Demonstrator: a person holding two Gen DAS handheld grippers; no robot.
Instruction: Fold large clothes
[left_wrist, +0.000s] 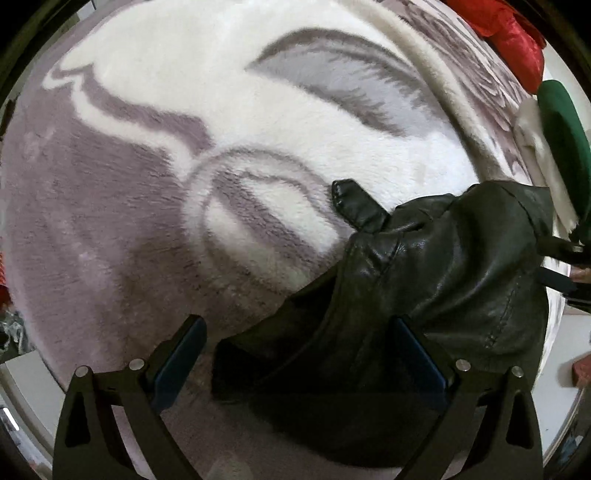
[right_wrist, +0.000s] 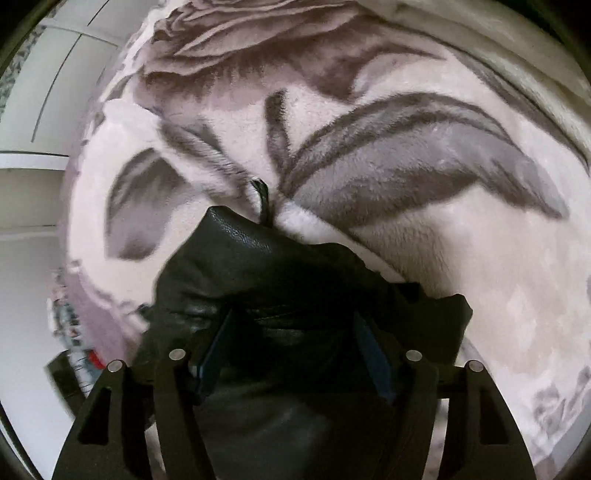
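Right now your left claw (left_wrist: 295, 354) stands spread wide, and the black leather jacket (left_wrist: 443, 273) runs up between its blue-padded fingers (left_wrist: 177, 354) without either pad pressing on it, so count that side as released. From the left wrist view the garment's bulk lies toward two o'clock, its long axis running from the claw's mouth at six o'clock out toward the right edge, with a short black leather tab (left_wrist: 354, 203) poking off at twelve. Everything rests on the plush grey-and-white floral blanket (left_wrist: 184, 110), which fills the ten o'clock side.

Your right claw (right_wrist: 295, 354) also sits over the black leather jacket (right_wrist: 258, 266), leather heaped between and under its fingers (right_wrist: 373, 354); they look parted, but the shadow there is deep, so whether they pinch anything cannot be told. In that view the heap rises toward twelve o'clock, ending at a thin black cord (right_wrist: 263, 199) on the blanket (right_wrist: 443, 184).

Both claws are at the garment; the left looks likelier to need the closing.
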